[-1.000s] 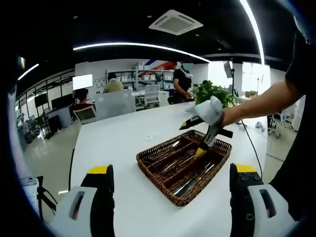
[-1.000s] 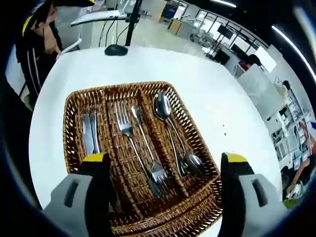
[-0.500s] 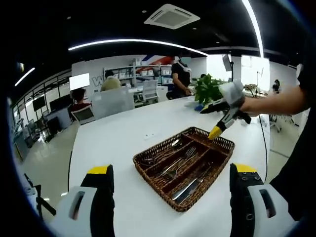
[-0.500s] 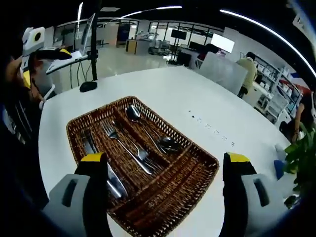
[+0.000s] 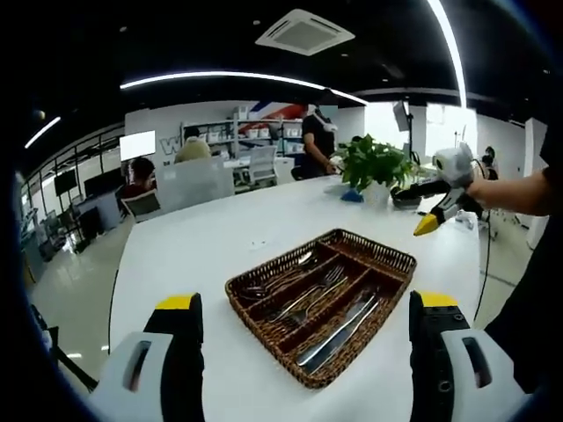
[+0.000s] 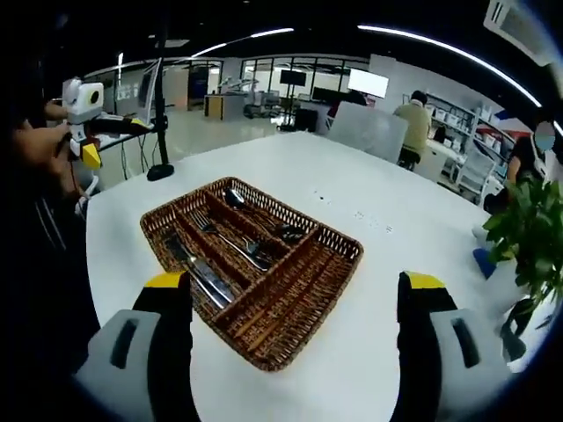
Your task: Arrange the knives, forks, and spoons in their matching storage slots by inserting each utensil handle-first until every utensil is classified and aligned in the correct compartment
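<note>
A brown wicker cutlery basket (image 5: 398, 260) lies on the white table. Two knives (image 5: 339, 321) fill one long slot, forks (image 5: 308, 294) the middle one and spoons (image 5: 281, 277) the far one. My left gripper (image 5: 308, 303) is open and empty, hanging well back from the basket. In the right gripper view the basket (image 6: 345, 246) holds knives (image 6: 198, 268), forks (image 6: 233, 246) and spoons (image 6: 264, 220), and its crosswise end slot is bare. My right gripper (image 6: 295, 281) is open and empty, off the basket. The right gripper (image 5: 440, 207) also shows, held up beyond the basket's corner, and the left gripper (image 6: 84, 123) shows too.
A potted plant (image 5: 374, 163) stands at the table's far end, also seen as green leaves (image 6: 528, 229). A black stand base (image 6: 160, 171) rests at the table edge. People sit and stand at desks beyond. Bare white table (image 5: 202, 255) surrounds the basket.
The right gripper has drawn away from over the basket, up and off to the side. Both views have pulled back, so the basket looks smaller. The cutlery lies as before.
</note>
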A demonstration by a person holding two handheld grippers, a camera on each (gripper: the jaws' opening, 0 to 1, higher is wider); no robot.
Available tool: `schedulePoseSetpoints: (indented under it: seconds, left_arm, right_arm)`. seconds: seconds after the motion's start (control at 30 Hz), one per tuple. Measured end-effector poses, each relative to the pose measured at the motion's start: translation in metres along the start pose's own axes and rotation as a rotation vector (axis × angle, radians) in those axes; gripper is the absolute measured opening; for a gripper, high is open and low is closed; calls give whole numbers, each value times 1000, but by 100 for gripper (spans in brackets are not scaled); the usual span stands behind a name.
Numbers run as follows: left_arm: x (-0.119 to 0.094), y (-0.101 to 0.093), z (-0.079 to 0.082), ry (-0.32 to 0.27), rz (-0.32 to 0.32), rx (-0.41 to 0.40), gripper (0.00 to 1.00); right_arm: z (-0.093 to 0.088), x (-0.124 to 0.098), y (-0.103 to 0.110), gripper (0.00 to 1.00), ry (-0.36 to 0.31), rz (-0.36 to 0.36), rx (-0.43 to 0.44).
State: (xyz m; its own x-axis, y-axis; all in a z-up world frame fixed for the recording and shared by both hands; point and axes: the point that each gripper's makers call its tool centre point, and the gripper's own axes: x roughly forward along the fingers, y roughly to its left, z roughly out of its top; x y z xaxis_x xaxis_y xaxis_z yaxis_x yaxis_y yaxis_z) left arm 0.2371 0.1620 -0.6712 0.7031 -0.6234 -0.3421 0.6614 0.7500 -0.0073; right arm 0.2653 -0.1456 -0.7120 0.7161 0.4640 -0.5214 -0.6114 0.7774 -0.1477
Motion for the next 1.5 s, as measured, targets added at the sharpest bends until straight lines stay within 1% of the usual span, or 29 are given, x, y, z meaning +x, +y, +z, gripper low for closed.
schedulePoseSetpoints:
  seconds: [0.07,0.1,0.2,0.27,0.37,0.4,0.53,0.73,0.93,1.1,1.23,1.43,1.5]
  left_arm:
    - [-1,1,-1,2,4,0,99]
    - [-3,2,-3,6,16,-1,99]
    - [-7,5,-4,0,29,-13,99]
    - [-8,5,-6,7,32,-16,99]
    - [-10,5,-9,15,39,-5,99]
    - [-11,5,-10,18,38,-9,99]
    - [-14,-2,-24,53,26,-22,99]
    - [-16,1,-26,53,43,-22,99]
    - [-17,1,-26,54,49,-7,99]
    - [-20,2,-28,52,55,-12,99]
    - [-21,2,-30,58,59,-13,99]
    - [-22,-1,-29,58,60,-10,99]
    - [-24,1,-28,62,74,-3,99]
  right_arm:
    - [-6,-9,3,100,4,7,3]
    - [-9,-13,4,100,4,7,0]
    - [-15,-24,6,100,-3,2,-1]
    - [-20,-30,6,100,3,-6,6]
    - [-26,-41,4,100,-3,-25,43]
    - [-27,-43,5,100,-5,-25,47]
    - [-34,-50,7,100,8,-28,64]
    - [-40,-54,5,100,13,-42,82]
    - [-37,-58,7,100,1,-47,68]
    - [-37,-60,6,100,2,-50,64]
    - [-33,-61,5,100,-7,-52,61]
    - [-28,-62,2,100,-19,-56,53]
    - [-30,-60,2,100,-18,-55,53]
